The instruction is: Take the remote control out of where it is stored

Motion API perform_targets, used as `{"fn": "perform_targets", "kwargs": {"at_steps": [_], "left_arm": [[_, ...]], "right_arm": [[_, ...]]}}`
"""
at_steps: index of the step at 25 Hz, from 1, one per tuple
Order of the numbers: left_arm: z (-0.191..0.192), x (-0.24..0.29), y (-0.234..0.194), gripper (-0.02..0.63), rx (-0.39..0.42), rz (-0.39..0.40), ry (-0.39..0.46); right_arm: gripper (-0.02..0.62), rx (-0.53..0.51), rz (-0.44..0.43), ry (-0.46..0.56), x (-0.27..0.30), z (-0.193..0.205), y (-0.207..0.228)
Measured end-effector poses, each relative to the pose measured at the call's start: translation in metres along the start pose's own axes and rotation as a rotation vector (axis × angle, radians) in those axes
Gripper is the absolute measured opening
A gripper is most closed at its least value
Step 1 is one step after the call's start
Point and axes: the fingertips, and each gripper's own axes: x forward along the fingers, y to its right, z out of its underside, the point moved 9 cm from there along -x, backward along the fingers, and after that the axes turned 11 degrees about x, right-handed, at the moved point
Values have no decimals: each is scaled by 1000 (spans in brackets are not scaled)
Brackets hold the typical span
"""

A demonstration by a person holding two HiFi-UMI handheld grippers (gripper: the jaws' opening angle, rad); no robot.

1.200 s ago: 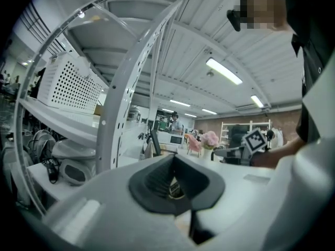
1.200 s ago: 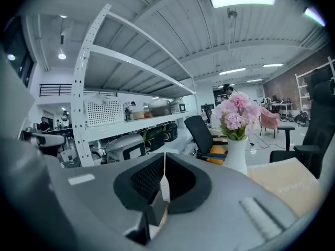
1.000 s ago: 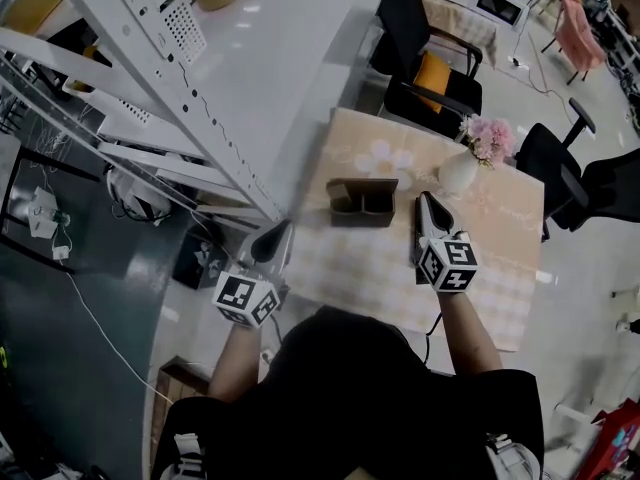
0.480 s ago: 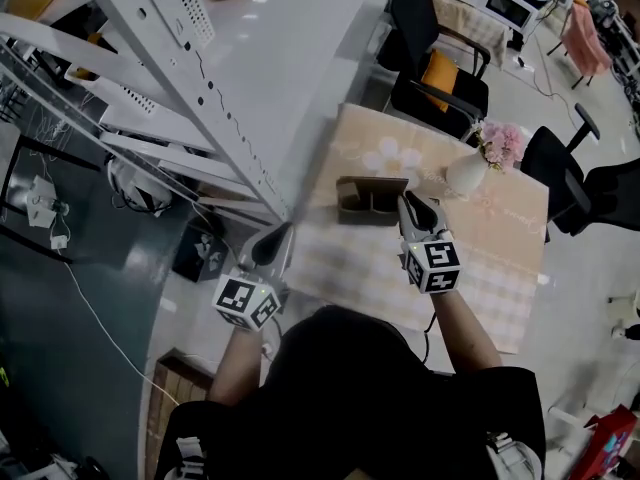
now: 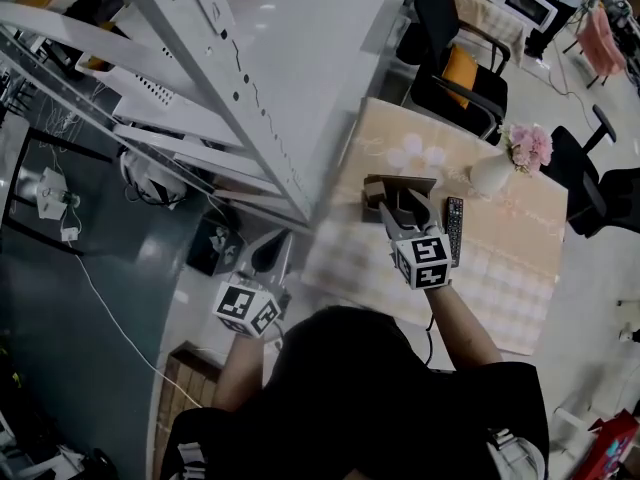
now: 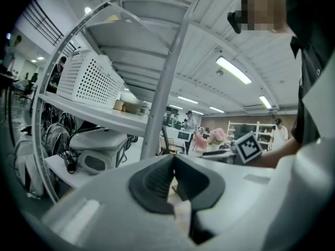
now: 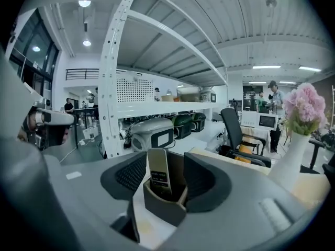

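Observation:
A grey remote control (image 7: pixel 157 172) stands upright in a brown holder (image 7: pixel 164 203) on the checked table (image 5: pixel 480 278). My right gripper (image 7: pixel 164 162) has its jaws on either side of that remote; they are opening, and the pads stand clear of it. In the head view the right gripper (image 5: pixel 405 201) reaches over the holder (image 5: pixel 385 183). A second, black remote (image 5: pixel 454 230) lies flat on the cloth just right of it. My left gripper (image 5: pixel 267 256) hangs off the table's left edge, its jaws (image 6: pixel 174 160) closed with nothing held.
A white vase with pink flowers (image 5: pixel 492 175) stands at the table's far right, also close on the right in the right gripper view (image 7: pixel 290 161). White metal shelving (image 5: pixel 200 98) runs along the left. Office chairs (image 5: pixel 450 68) stand behind the table.
My right gripper moved left and forward from beside the holder to over it, and its jaws opened around the upright remote. The black remote now shows on the cloth. The left gripper barely moved.

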Motion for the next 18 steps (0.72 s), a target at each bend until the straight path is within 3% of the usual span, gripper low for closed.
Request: {"fn": "perform_targets", "kwargs": {"at_steps": [10, 18], "left_arm": [[17, -27, -48, 3, 5, 11, -61], [20, -37, -67, 3, 18, 23, -50]], "right_arm": [[289, -10, 84, -23, 40, 16, -19], [276, -26, 223, -26, 63, 27, -22]]}}
